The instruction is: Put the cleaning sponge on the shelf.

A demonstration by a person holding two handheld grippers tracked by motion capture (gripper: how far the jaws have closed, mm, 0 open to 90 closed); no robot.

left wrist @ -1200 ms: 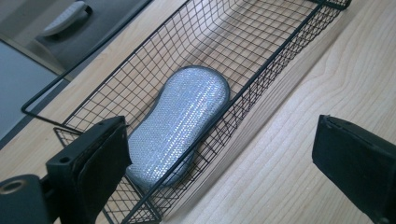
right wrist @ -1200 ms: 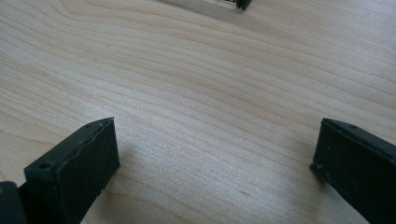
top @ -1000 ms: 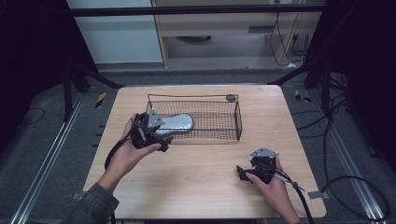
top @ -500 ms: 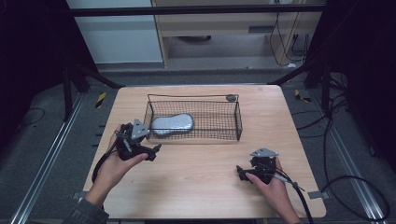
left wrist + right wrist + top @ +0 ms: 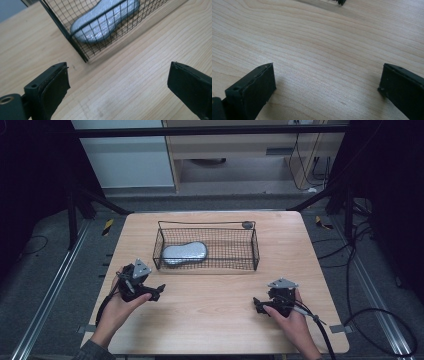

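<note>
A black wire basket (image 5: 255,251) stands on the far half of the wooden table (image 5: 210,315). A grey, peanut-shaped pouch (image 5: 184,253) lies inside it at the left end. Through the mesh the same pouch (image 5: 105,22) appears in the left gripper view, beyond the basket (image 5: 75,46) corner. My left gripper (image 5: 156,292) rests low on the table, front-left of the basket, open and empty. My left gripper (image 5: 117,87) has its jaws wide apart over bare wood. My right gripper (image 5: 257,304) sits at the front right, open and empty, and my right gripper (image 5: 327,92) faces plain tabletop.
A small dark round object (image 5: 247,224) lies just behind the basket's far right corner. Dark frame posts and cables surround the table. A basket corner (image 5: 340,2) pokes in at the top of the right gripper view.
My left gripper has drawn back from the pouch in the basket toward the front-left of the table, open and empty. The pouch stays in the basket. The right gripper has not moved.
</note>
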